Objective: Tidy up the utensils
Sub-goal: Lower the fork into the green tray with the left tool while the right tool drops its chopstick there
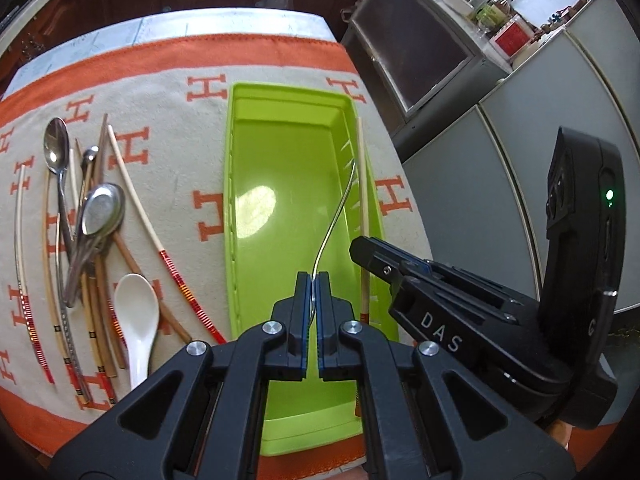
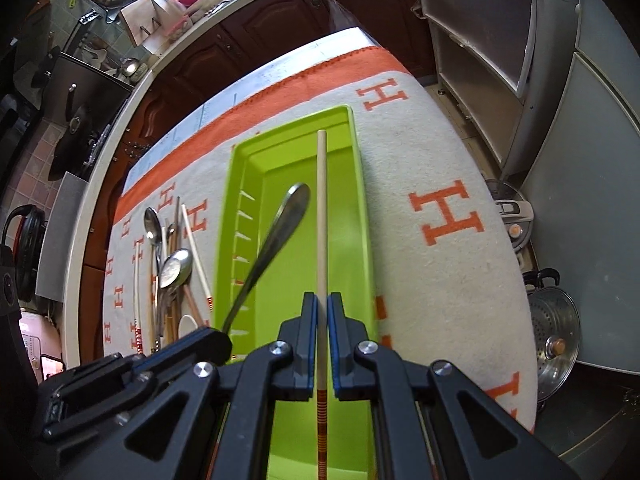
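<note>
Your left gripper (image 1: 314,300) has its fingers clenched on the handle of a slim metal spoon (image 2: 280,224), and your right gripper (image 2: 321,332) is clamped on a pale wooden chopstick with a red-striped end (image 2: 322,216); both pieces hang over the long lime-green plastic tray (image 1: 230,200) on the desk. Lower each until it lies flat along the tray floor, parallel to the long walls, before you let go. Keep the two grippers apart, since the chopstick sits close to the tray's right wall.
</note>
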### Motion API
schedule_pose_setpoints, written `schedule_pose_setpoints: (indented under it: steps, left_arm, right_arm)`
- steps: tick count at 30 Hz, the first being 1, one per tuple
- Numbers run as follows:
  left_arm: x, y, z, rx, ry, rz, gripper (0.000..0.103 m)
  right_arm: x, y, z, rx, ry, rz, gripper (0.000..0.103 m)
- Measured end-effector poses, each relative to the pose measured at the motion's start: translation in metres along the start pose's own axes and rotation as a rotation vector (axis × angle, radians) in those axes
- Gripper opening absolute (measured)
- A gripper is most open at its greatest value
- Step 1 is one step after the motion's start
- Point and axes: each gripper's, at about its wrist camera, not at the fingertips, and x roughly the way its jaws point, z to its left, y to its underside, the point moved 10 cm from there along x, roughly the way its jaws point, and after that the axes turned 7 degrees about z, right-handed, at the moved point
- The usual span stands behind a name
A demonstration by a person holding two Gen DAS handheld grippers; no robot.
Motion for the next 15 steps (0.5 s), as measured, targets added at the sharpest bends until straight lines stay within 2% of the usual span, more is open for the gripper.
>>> schedule_pose_setpoints:
  steps: [6, 9, 11, 15]
  left_arm:
    - [0.012, 0.003, 0.003, 0.027, 0.007, 0.034, 0.002]
    - [0.010, 0.007, 0.007, 0.028, 0.015, 0.049, 0.010]
    - [0.006, 0.011, 0.011, 0.037, 0.006, 0.043, 0.021]
    - [-0.010, 0.017, 0.014, 0.064, -0.013, 0.008, 0.025]
  right_arm:
    - [0.006, -0.002, -0.006, 0.013, -0.004, 0.004, 0.006]
    - [0.005, -0.003, -0.006, 0.010, 0.007, 0.001, 0.007]
    - [0.005, -0.001, -0.006, 0.004, 0.019, 0.001, 0.007]
    - [0.004, 0.005, -0.003, -0.010, 0.045, 0.004, 0.007]
